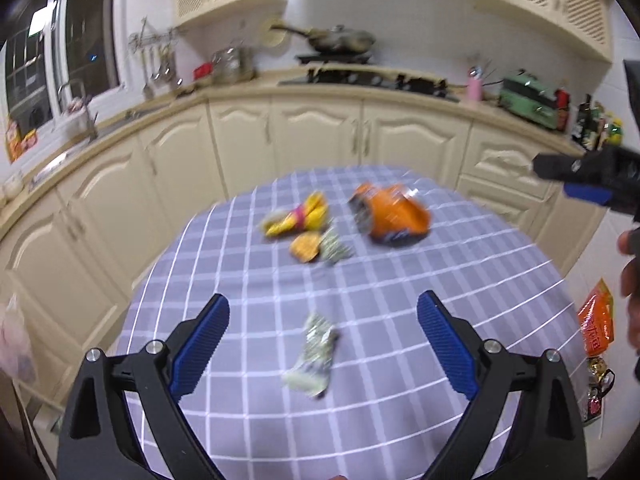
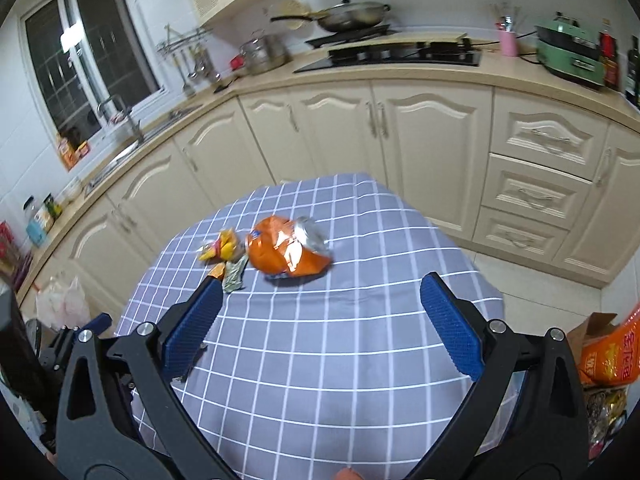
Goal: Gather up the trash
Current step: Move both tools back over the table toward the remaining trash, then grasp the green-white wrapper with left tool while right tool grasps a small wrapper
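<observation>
Cream cabinet fronts [image 2: 432, 144] curve around the far side of the room, with a strip of floor between them and the table [image 2: 320, 360], whose grey-blue checked cloth hangs over the far and right edges. Most of the near half of the cloth lies bare, giving both tongs open room above it.

Largest of the trash is the orange crumpled bag [image 2: 288, 254], foil lining showing, lying toward the far middle of the table and well in from every edge. Just left of it sits the yellow wrapper [image 1: 296, 216] with a pink band, and touching that cluster on the near side are a small orange wrapper [image 1: 306, 246] and a greenish foil scrap [image 1: 334, 250]. A separate silvery-green wrapper [image 1: 314, 354] lies alone nearer the front, apart from the rest.

Left gripper [image 1: 322, 344] hangs over that lone wrapper with its blue pads spread wide, holding nothing; the wrapper sits between the fingers in view. Right gripper [image 2: 320, 322] is likewise spread wide and empty, over bare cloth short of the orange bag.
</observation>
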Demonstrator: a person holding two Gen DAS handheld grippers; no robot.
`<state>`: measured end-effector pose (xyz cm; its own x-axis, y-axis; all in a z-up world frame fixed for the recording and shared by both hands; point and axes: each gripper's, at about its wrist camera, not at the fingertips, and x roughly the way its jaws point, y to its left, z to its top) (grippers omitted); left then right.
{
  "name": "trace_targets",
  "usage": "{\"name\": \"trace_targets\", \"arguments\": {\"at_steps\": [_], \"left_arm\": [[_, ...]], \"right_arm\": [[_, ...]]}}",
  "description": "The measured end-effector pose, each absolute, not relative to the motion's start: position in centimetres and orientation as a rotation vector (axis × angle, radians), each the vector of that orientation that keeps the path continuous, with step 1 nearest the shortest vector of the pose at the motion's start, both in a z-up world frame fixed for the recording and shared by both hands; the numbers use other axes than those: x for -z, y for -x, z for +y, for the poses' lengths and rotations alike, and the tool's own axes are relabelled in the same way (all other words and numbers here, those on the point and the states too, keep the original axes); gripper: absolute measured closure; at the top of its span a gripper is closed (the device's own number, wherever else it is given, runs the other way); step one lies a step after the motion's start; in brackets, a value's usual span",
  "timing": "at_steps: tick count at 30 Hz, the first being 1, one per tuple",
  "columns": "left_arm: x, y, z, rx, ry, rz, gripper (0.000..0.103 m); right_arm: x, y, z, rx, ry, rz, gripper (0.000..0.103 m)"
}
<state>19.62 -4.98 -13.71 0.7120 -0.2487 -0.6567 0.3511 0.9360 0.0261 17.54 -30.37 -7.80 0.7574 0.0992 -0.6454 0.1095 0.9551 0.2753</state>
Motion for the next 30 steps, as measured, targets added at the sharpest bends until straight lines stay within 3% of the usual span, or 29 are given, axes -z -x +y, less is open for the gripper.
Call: {"name": "trace_targets", "arguments": {"at_steps": [12, 13, 14, 16, 18, 20, 23, 30], "left_arm": [[19.7, -22.5, -4.4, 0.317, -0.159, 0.841, 0.011], [20.0, -22.8, -4.5, 0.315, -0.156, 0.849, 0.016], [20.4, -23.2, -4.6, 0.32, -0.153, 0.868, 0.03], [21.2, -24.0, -4.6, 0.342, -0.133, 0.909, 0.046], [21.5, -24.2, -4.4, 0.336, -0.137, 0.899, 0.056], [21.3, -24.6, -3.9, 0.339, -0.116, 0.902, 0.085], [21.1, -25.4, -2.3, 0.303, -0.06, 0.908, 0.086], [20.0, -25.9, 0.9, 0.22, 0.005, 0.882, 0.086]], "right_arm": [[11.4, -20.9, -26.1, -0.103, -0.251, 0.825, 0.006], [11.8, -21.3, -25.7, -0.116, -0.251, 0.836, 0.006], [12.2, -21.8, -25.4, -0.129, -0.255, 0.846, 0.006], [13.0, -22.6, -24.7, -0.153, -0.256, 0.862, 0.006], [14.0, -23.8, -23.5, -0.179, -0.238, 0.884, 0.006], [15.0, -25.3, -22.2, -0.209, -0.214, 0.902, 0.018], [16.9, -27.7, -20.1, -0.243, -0.181, 0.949, 0.037], [19.0, -31.0, -17.0, -0.237, -0.08, 0.961, 0.051]]}}
